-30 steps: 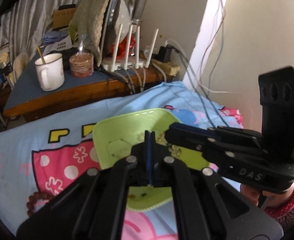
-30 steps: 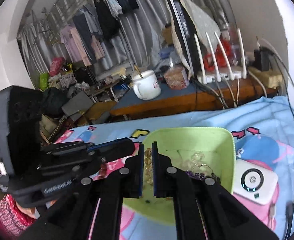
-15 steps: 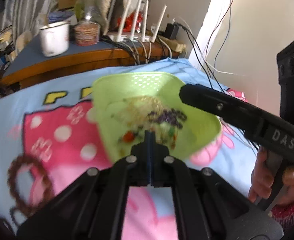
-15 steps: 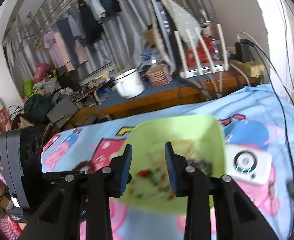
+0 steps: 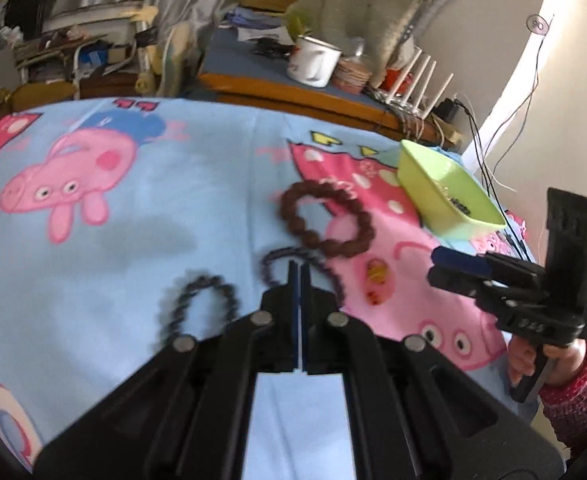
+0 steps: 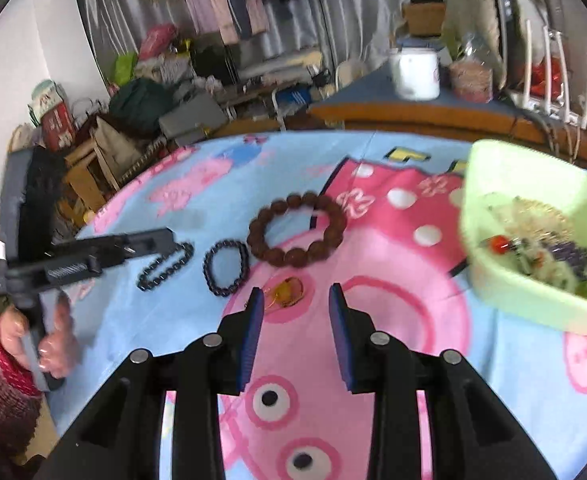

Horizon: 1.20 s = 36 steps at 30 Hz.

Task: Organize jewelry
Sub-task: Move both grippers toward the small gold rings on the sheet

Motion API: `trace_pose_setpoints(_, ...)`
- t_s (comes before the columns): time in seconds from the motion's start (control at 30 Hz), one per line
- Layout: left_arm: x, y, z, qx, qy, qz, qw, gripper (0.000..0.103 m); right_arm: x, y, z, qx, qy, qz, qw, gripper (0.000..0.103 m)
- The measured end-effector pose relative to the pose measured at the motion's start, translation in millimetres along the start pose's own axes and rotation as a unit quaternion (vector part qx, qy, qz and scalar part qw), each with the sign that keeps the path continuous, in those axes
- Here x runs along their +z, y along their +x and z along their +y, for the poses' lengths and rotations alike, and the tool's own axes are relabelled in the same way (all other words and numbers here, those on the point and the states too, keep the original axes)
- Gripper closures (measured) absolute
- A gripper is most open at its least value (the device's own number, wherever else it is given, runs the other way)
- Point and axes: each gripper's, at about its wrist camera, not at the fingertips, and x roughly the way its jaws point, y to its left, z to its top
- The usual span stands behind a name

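Over the cartoon bedspread [image 6: 393, 280], both grippers have been swung away from the green basket [image 6: 533, 292], which is now seen at the right edge, already loaded with mixed jewelry. A fresh pick is therefore judged to be starting. The left gripper [image 5: 298, 270] is pressed together and empty above a small dark bracelet [image 6: 226, 267]. The right gripper [image 6: 296, 300] is spread, with an amber piece [image 6: 283, 294] just beyond its left finger. Loose on the bed are also found a large brown bead bracelet [image 6: 297, 236], round and glossy, and a second dark strand [image 6: 165, 266] at the left.
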Motion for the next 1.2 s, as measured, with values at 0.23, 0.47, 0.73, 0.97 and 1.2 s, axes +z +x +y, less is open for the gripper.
trace_pose_setpoints(0.23, 3, 33, -11, 0.024, 0.037, 0.035, 0.9984, 0.084, 9, 23, 14, -0.008, -0.001, 0.023, 1.000, 0.102)
trace_pose_setpoints(0.47, 2, 54, -17, 0.049, 0.070, 0.056, 0.9947, 0.096, -4, 35, 36, -0.024, -0.079, 0.048, 0.995, 0.103)
trace_pose_setpoints(0.73, -23, 43, -43, 0.026, 0.103, 0.064, 0.9923, 0.096, -46, -16, 32, -0.045, -0.122, 0.012, 0.991, 0.103)
trace_pose_setpoints(0.97, -45, 29, -63, 0.031, 0.112, 0.075, 0.9903, 0.096, -82, -48, -2, -0.035, -0.085, 0.033, 0.995, 0.103)
trace_pose_setpoints(1.2, -46, 0, -70, 0.021, 0.102, 0.055, 0.9930, 0.092, -104, -79, -19, -0.051, -0.076, 0.038, 0.995, 0.103)
